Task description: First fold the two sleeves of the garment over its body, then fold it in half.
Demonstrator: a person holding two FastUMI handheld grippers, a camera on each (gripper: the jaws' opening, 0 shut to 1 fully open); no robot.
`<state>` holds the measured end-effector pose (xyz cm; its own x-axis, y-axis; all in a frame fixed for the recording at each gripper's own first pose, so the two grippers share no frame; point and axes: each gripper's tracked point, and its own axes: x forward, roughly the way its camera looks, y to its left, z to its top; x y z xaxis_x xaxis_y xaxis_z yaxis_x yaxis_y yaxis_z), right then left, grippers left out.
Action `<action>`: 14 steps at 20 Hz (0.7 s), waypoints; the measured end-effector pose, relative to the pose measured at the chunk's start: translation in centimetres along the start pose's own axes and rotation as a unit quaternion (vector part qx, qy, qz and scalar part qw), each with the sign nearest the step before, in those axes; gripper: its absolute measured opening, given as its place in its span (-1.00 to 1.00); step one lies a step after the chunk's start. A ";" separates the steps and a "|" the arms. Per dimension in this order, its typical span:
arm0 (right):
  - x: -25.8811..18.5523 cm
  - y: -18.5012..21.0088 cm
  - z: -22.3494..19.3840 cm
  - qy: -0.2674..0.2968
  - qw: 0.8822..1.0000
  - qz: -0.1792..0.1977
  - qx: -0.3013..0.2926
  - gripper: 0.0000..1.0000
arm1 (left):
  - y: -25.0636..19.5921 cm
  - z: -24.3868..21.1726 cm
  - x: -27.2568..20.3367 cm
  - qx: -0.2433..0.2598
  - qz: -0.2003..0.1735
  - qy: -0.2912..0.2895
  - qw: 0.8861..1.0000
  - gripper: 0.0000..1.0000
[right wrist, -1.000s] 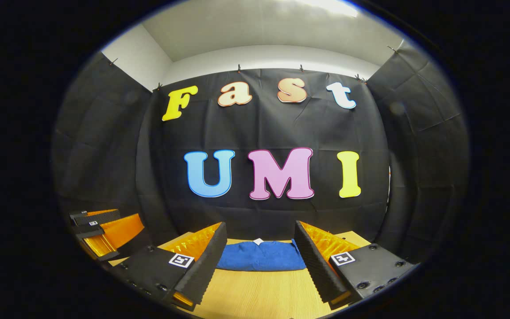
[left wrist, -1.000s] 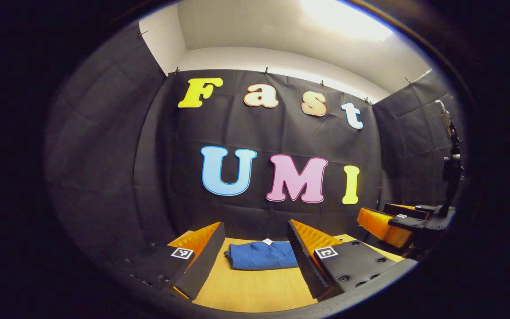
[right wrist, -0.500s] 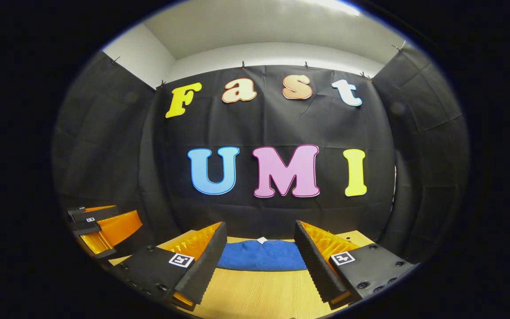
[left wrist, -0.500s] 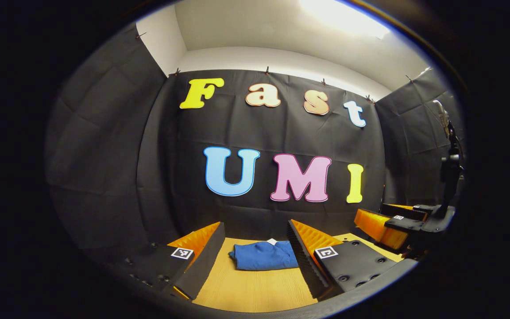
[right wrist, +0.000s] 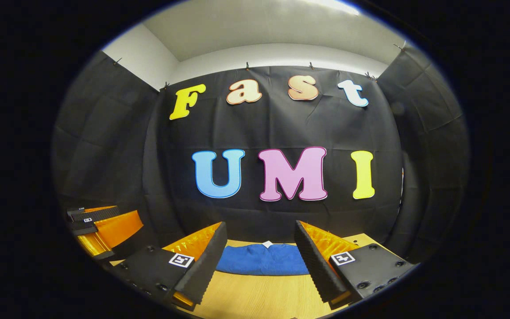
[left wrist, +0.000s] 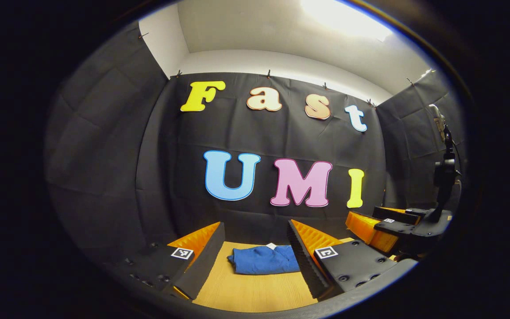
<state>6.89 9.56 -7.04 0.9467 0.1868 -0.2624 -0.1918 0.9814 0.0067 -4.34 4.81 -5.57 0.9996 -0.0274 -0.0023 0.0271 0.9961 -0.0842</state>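
Observation:
A blue garment (left wrist: 264, 259) lies folded into a compact bundle on the wooden table (left wrist: 255, 290), a small white tag at its far edge. My left gripper (left wrist: 255, 235) is held above the table in front of it, open, nothing between its fingers. In the right gripper view the same garment (right wrist: 261, 260) lies flat ahead, and my right gripper (right wrist: 259, 235) is open and clear of the cloth. The right gripper (left wrist: 381, 228) also appears at the right of the left gripper view, and the left gripper (right wrist: 100, 230) at the left of the right gripper view.
The black cloth booth wall stands just behind the garment. A dark stand (left wrist: 443, 177) rises at the far right of the left gripper view. Bare wood (right wrist: 259, 297) stretches between me and the garment.
Both grippers have drawn back a little from the folded garment, which looks slightly smaller and farther off in the left gripper view. Both stayed open.

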 end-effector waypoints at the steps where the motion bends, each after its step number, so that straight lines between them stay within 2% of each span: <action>1: 0.1 0.0 0.0 0.000 1.000 0.000 0.001 0.92 | 0.0 0.0 0.0 0.002 0.001 0.000 1.000 0.59; 14: 1.0 -0.3 -0.7 0.004 1.000 0.003 0.000 0.92 | -0.1 0.1 0.6 -0.005 -0.001 -0.001 1.000 0.63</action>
<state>7.74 9.47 -7.98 0.9437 0.1914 -0.2698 -0.1965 0.9805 0.0084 -3.76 4.67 -5.41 0.9996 -0.0284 -0.0004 0.0283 0.9952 -0.0933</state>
